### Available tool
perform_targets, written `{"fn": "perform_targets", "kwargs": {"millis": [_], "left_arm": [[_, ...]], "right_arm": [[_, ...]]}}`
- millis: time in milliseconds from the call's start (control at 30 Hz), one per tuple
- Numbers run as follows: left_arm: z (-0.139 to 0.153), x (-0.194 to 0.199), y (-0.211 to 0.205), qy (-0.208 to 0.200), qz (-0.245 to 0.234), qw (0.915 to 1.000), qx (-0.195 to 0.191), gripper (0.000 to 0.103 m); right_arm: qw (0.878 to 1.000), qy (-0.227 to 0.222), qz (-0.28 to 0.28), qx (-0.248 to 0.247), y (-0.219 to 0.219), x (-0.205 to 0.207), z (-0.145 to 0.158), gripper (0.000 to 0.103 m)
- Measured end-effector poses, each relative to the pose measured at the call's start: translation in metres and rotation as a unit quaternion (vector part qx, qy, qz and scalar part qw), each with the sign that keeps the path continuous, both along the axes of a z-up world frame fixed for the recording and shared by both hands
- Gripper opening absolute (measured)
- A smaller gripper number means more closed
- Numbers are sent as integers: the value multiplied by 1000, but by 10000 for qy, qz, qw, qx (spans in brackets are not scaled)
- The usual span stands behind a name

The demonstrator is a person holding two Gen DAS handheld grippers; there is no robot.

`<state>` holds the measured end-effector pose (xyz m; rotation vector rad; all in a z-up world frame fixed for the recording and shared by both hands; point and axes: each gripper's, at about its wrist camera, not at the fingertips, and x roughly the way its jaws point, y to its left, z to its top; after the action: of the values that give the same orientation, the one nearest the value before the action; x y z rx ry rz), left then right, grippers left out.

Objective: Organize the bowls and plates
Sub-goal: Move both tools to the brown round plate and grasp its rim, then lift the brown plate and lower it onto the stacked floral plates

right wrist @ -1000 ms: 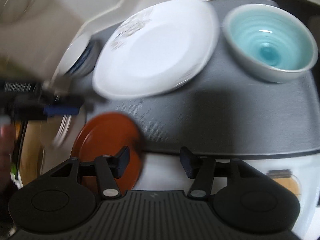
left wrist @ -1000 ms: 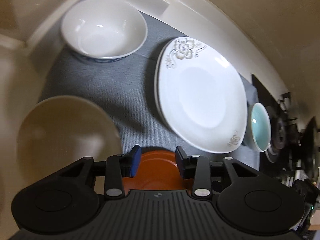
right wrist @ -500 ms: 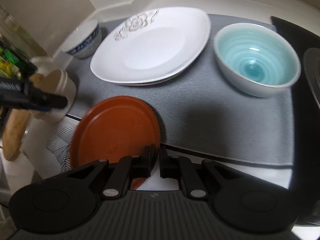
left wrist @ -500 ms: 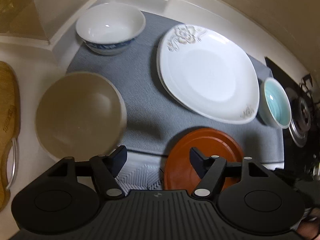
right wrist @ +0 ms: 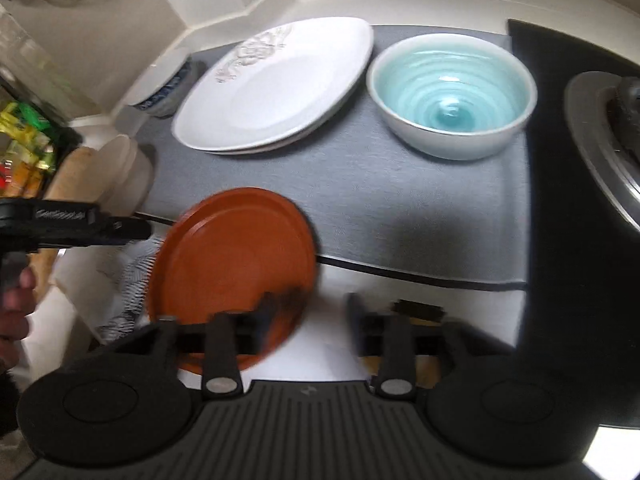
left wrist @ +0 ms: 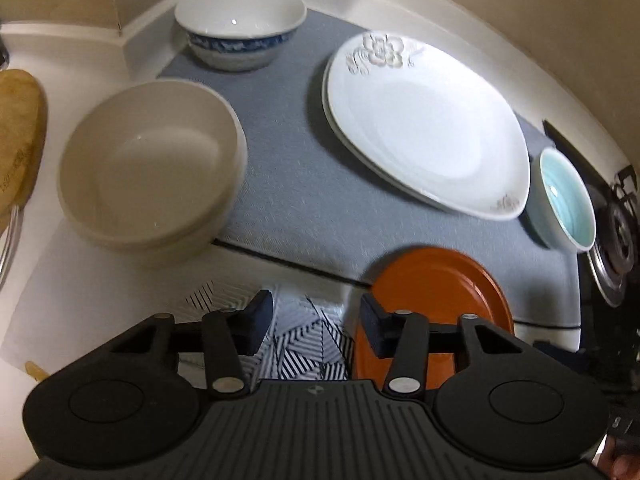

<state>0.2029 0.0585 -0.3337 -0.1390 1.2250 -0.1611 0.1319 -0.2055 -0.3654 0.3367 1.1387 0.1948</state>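
Note:
An orange plate (left wrist: 436,280) lies at the front edge of the grey mat (left wrist: 288,168); it also shows in the right wrist view (right wrist: 236,256). My left gripper (left wrist: 316,324) is open and empty, just left of the plate. My right gripper (right wrist: 308,320) is open, its left finger over the plate's near rim. A beige bowl (left wrist: 148,168) sits at the mat's left edge. A white and blue bowl (left wrist: 240,28) stands at the back. Two stacked white flowered plates (left wrist: 424,128) and a teal bowl (right wrist: 452,96) sit on the mat.
A patterned cloth (left wrist: 308,332) lies under my left gripper. A wooden board (left wrist: 16,136) lies at the far left. A stove burner (right wrist: 600,128) is at the right. Walls close the back corner.
My right gripper was shut at the orange plate's rim half a second ago and is now open. My left gripper has drawn back and left, away from the plate.

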Motion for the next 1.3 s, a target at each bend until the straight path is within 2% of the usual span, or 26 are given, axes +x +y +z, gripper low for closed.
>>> {"fn": "perform_targets", "kwargs": {"millis": [33, 67, 100, 233, 300, 333, 367, 433, 500, 567, 667, 733, 900, 1000, 1033, 1133, 1233, 1300], "left_arm": [[-4, 0, -1, 161, -17, 9999, -60, 61], [-7, -1, -1, 282, 47, 9995, -154, 62], [-11, -1, 1, 353, 100, 9991, -233, 62], [-10, -13, -1, 177, -137, 9994, -266, 60], [-8, -17, 1, 126, -235, 9980, -567, 58], [-9, -18, 1, 112, -275, 9970, -720, 51], [-10, -19, 1, 99, -297, 9959, -851, 42], [-13, -18, 1, 105, -265, 9953, -921, 36], [-15, -17, 2, 92, -244, 9951, -952, 30], [-18, -18, 0, 108, -241, 9943, -1031, 25], [-23, -16, 3, 229, -160, 9944, -1023, 17], [-21, -17, 3, 180, -174, 9943, -1033, 14], [-25, -23, 0, 107, -240, 9947, -998, 13], [-24, -23, -2, 110, -220, 9953, -940, 13], [-24, -22, -5, 105, -251, 9957, -888, 13], [-20, -24, -12, 72, -354, 9967, -732, 10], [-16, -29, -17, -135, -248, 9982, -526, 7], [-15, -32, -22, -214, -352, 9982, -435, 7]], "right_arm": [[9999, -3, -87, -65, -2, 0, 0, 72], [9998, 12, -177, -111, -3, 0, 0, 84], [9995, -18, -282, -140, -5, -2, 0, 102], [9965, -716, -379, -201, -11, -12, 12, 103], [9950, -954, -273, -140, -13, -15, 15, 103], [9947, -998, -236, -103, -15, -16, 16, 103], [9946, -1019, -175, -23, -16, -17, 16, 103], [9956, -915, -173, 132, -20, -16, 13, 103], [9975, -629, -160, 268, -22, -12, 10, 103], [9988, -440, -60, 229, -16, -8, 8, 101], [9990, -357, 104, 254, -8, -6, 4, 96], [9988, -340, 228, 255, -2, -6, 4, 77], [9978, -364, 552, -81, 15, -8, -1, 59], [9977, -343, 576, -49, 17, -8, -7, 42], [9982, -258, 533, -6, 16, -7, -11, 31], [9986, -313, 414, -77, 17, -10, -13, 15], [9985, -361, 397, -72, 18, -10, -13, 15], [9978, -484, 410, -170, 19, -13, -10, 14]]}}
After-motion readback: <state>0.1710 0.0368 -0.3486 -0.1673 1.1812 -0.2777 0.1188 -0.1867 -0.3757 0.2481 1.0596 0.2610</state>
